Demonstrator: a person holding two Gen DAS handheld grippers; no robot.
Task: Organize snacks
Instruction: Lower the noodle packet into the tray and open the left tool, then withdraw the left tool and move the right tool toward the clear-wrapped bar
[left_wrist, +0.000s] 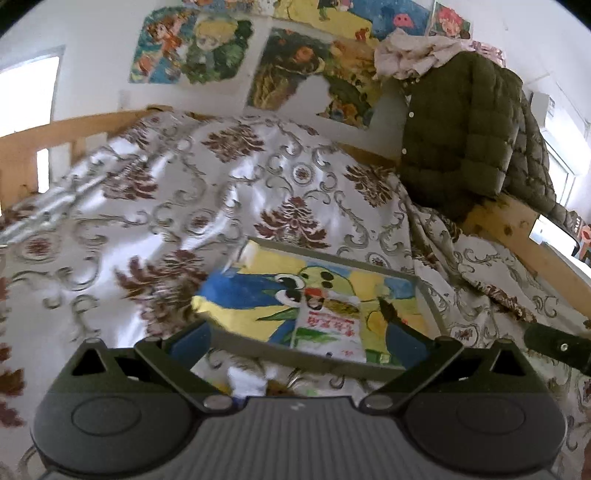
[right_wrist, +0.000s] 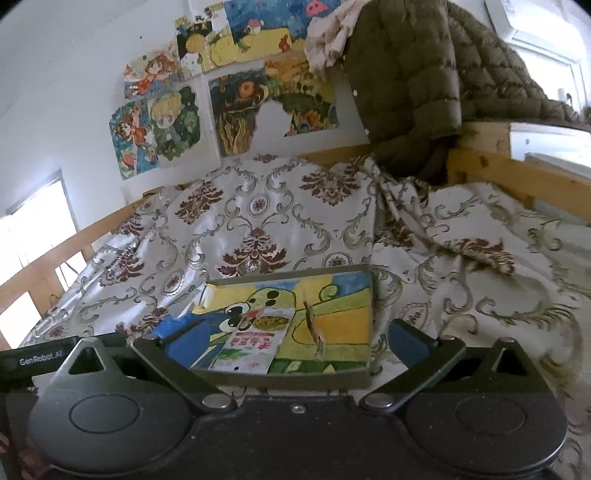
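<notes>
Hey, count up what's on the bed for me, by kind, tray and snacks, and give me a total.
Trays: 1, the painted tray on the bedspread.
White snack packets: 1, the flat packet lying in the tray.
Small brown snack pieces: 1, the thin piece standing on edge beside the packet.
Total: 3.

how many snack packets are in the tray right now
2. A white snack packet lies flat near the tray's front edge; a small thin packet stands on edge just right of it. The left gripper may hide others below the tray.

Tray (right_wrist: 280, 378) front rim bars low approach; overhead clear.
</notes>
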